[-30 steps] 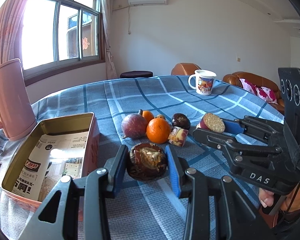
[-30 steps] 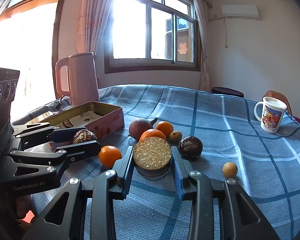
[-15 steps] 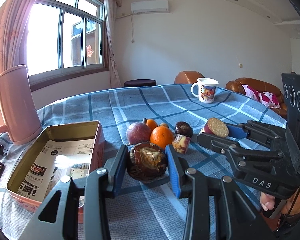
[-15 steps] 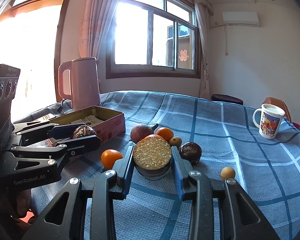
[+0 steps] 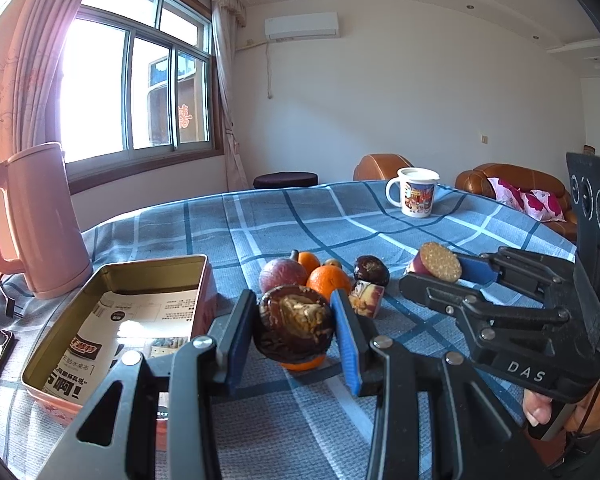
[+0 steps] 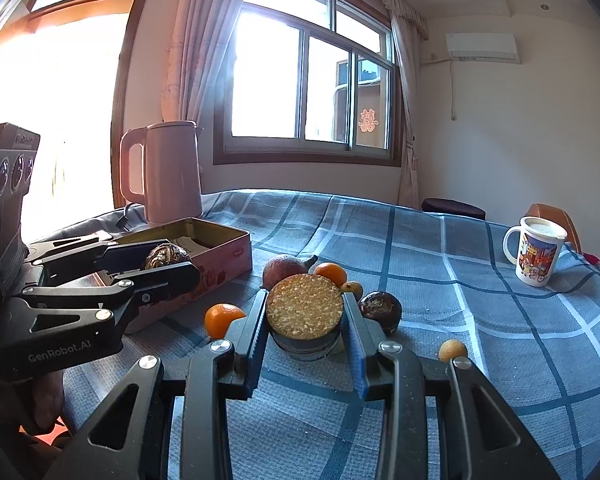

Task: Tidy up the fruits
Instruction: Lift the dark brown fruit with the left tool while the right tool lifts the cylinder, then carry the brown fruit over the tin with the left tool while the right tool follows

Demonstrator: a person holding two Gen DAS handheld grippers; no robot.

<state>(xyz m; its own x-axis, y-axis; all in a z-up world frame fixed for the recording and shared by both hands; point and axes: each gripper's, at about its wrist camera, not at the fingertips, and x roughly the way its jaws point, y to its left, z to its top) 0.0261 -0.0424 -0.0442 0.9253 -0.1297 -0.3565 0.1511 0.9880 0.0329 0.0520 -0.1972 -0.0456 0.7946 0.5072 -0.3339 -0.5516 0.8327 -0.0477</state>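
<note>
Left gripper (image 5: 294, 330) clamps passion-fruit half (image 5: 294, 328) — cut face up

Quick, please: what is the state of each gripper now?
Left gripper: closed on a dark brown fruit.
Right gripper: closed on a cut fruit half.

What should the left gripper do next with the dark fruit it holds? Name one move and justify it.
Probably carry it left and lower it over the open tin. The left gripper is shut on the dark wrinkled fruit, held above the tablecloth beside the tin, whose paper-lined inside shows no fruit yet.
</note>
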